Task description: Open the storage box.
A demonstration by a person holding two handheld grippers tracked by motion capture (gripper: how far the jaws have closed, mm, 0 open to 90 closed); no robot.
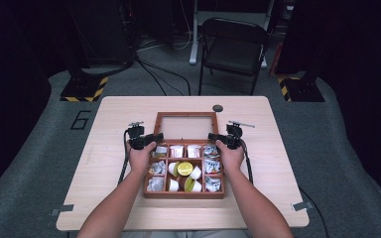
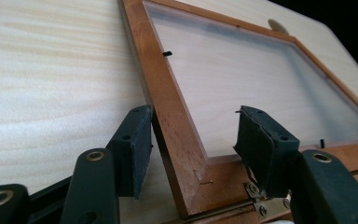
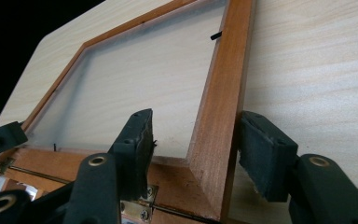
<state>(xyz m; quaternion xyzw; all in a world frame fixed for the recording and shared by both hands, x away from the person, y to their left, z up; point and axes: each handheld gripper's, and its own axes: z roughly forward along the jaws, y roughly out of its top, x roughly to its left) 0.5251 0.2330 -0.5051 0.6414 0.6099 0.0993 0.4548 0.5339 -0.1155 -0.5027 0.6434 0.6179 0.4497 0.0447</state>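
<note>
I had the box (image 1: 184,193) sitting at the middle of the table (image 1: 109,119), its glass-paned lid (image 1: 186,126) thrown back flat toward twelve o'clock, hinged along the far edge of the compartments. The plan, as I judged it, was to swing that lid shut, so I set one pair of tongs on each side rail near the hinge, where a matched lift from both hands would keep the frame from twisting.

The left tongs (image 2: 191,149) stood open astride the nine o'clock rail, outer pad just beside the wood, inner pad over the glass, nothing clamped. The right tongs (image 3: 193,151) mirrored that on the three o'clock rail, also parted, with small gaps on both sides of the wood. The brass hinges (image 3: 137,205) lay just below the pads. The cups and packets (image 1: 186,171) stayed in their compartments, untouched.
</note>
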